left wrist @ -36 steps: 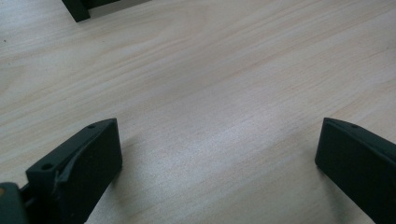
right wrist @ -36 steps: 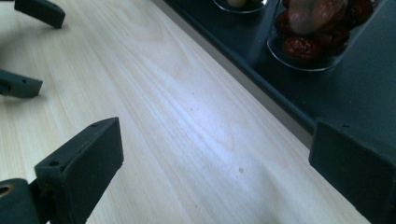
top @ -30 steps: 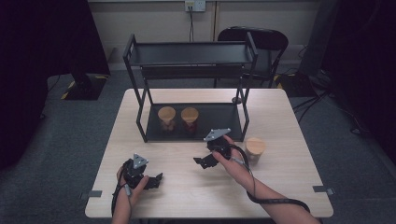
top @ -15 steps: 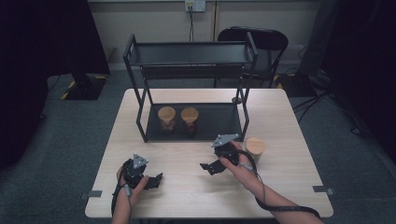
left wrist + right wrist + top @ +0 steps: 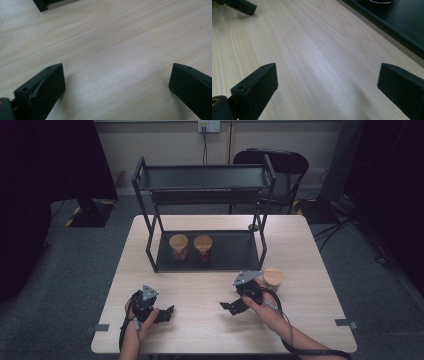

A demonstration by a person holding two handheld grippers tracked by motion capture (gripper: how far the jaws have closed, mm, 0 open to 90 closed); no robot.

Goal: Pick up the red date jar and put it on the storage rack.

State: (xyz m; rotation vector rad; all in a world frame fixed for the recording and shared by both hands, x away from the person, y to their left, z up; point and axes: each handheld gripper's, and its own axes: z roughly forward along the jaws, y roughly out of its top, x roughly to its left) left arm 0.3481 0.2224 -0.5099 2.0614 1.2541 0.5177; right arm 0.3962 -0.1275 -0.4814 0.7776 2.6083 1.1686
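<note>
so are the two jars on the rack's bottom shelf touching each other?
Apart. The high view shows a dark strip of shelf between the left jar and the right jar on the rack's bottom shelf.

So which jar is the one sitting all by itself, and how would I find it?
Start at the black metal two-tier rack standing on the pale wooden table. Two cork-lidded jars stand side by side on its bottom shelf. The round jar with the light cork lid stands outside the rack on bare wood, past its front right leg, beside the right tongs.
</note>
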